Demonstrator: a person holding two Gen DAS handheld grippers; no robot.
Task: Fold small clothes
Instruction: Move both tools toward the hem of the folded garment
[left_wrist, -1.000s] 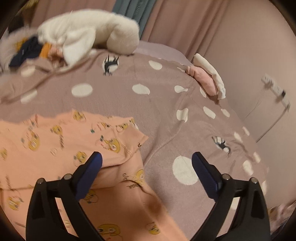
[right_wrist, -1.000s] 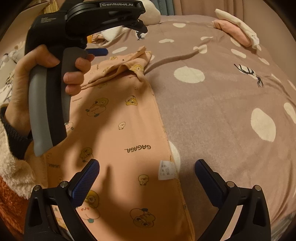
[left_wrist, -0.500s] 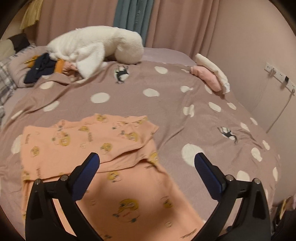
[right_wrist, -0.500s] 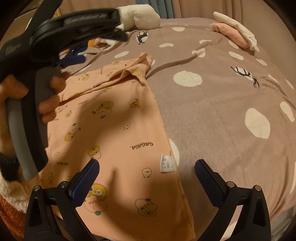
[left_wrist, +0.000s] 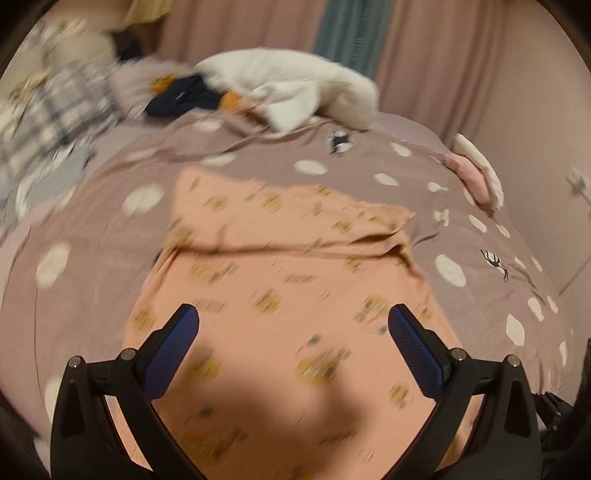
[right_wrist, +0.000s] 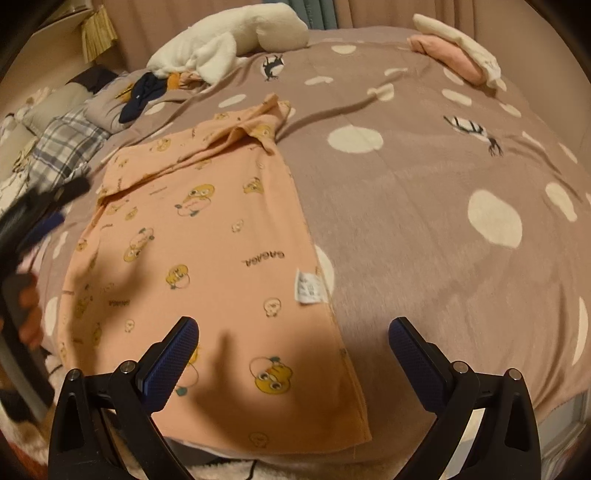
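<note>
While my left gripper (left_wrist: 293, 332) hangs spread wide with nothing between its pads, the peach printed garment (left_wrist: 288, 295) lies flat on the bed's dotted blanket (left_wrist: 480, 266) directly ahead of and beneath it, its far part folded over. My right gripper (right_wrist: 293, 341) is spread too, empty, the garment's right edge with its white label (right_wrist: 309, 286) lying just ahead between its pads. A folded pink piece (right_wrist: 448, 59) sits far ahead to the right

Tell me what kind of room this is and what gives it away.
Almost certainly a bedroom. The work surface is a bed under a mauve polka-dot duvet, with a plaid pillow at its head and curtains behind. A peach cartoon-print garment lies spread on it, with more clothes nearby.
</note>
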